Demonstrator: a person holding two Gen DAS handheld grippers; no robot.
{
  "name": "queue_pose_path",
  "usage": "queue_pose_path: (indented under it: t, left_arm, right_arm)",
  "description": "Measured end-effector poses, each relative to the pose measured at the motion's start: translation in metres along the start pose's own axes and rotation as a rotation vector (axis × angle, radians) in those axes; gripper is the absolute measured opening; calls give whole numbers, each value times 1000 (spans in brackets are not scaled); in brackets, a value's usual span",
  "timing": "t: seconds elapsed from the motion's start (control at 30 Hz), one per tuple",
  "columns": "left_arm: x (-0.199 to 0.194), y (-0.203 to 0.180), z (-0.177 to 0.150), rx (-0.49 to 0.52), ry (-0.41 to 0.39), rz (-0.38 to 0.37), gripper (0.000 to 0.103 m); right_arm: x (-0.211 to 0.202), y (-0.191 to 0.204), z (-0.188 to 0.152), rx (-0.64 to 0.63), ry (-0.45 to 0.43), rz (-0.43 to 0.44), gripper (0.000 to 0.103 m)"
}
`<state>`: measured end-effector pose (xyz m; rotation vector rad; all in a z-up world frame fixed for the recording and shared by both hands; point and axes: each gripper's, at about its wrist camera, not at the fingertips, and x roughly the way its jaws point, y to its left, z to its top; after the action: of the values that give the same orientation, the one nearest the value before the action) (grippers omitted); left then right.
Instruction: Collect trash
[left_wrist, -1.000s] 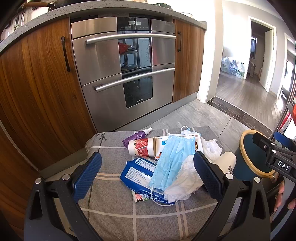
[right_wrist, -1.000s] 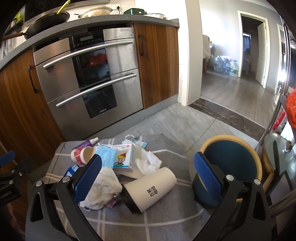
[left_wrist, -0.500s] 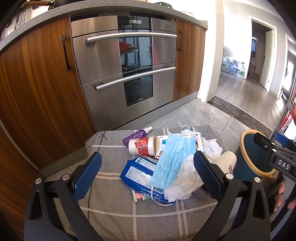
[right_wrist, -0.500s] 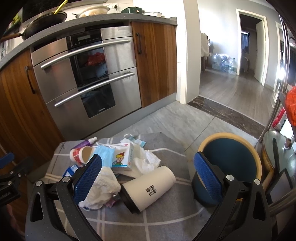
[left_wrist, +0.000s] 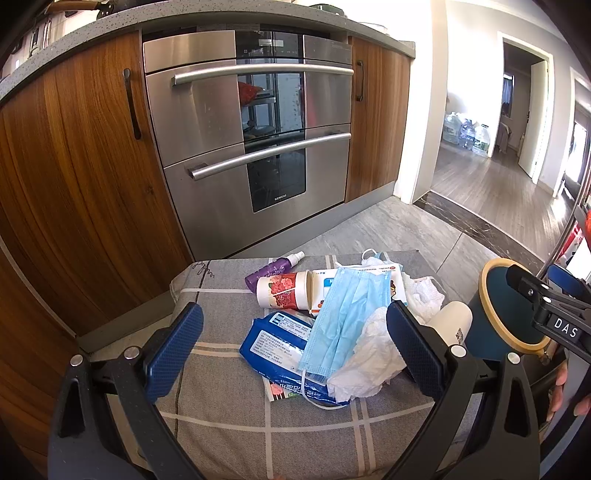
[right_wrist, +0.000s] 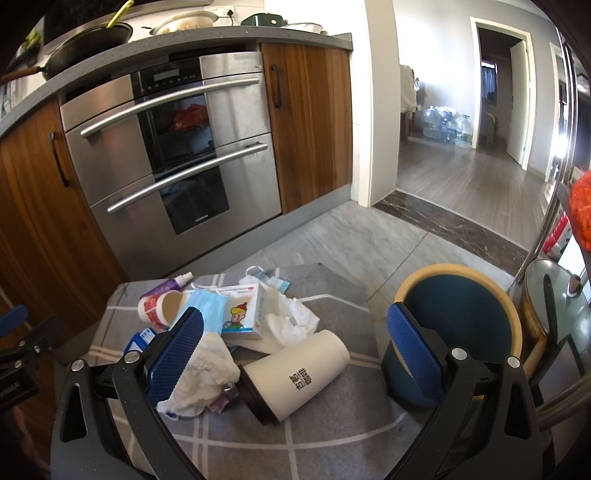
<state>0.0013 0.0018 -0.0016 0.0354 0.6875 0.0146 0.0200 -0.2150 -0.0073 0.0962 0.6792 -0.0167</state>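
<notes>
A heap of trash lies on a grey checked mat (left_wrist: 229, 417) (right_wrist: 332, 432). It holds a blue face mask (left_wrist: 343, 325) (right_wrist: 210, 306), a blue wipes pack (left_wrist: 273, 341), crumpled white tissue (left_wrist: 369, 365) (right_wrist: 199, 380), a flowered paper cup (left_wrist: 282, 290) (right_wrist: 159, 306), a cartoon medicine box (right_wrist: 245, 314), a purple spray bottle (left_wrist: 273, 266) and a white cup (right_wrist: 295, 374) on its side. A dark blue bin (right_wrist: 458, 328) (left_wrist: 506, 314) stands right of the mat. My left gripper (left_wrist: 293, 350) hovers open over the wipes and mask. My right gripper (right_wrist: 293, 352) hovers open above the white cup.
A steel double oven (left_wrist: 255, 147) and wooden cabinets (left_wrist: 74, 192) rise behind the mat. Tiled floor (right_wrist: 354, 240) leads to a doorway on the right. A pot with a glass lid (right_wrist: 557, 306) sits beside the bin. A hand (left_wrist: 561, 384) shows at the right edge.
The right wrist view has shifted slightly, raising and nearing the oven side. The left gripper and the trash heap have not visibly moved.
</notes>
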Motion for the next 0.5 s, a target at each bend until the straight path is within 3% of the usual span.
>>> queue_pose_path:
  t: [0.5]
  left_arm:
    - [0,1,0,0,8,2,98]
  right_arm:
    - [0,-1,-1,1,3,-2,99]
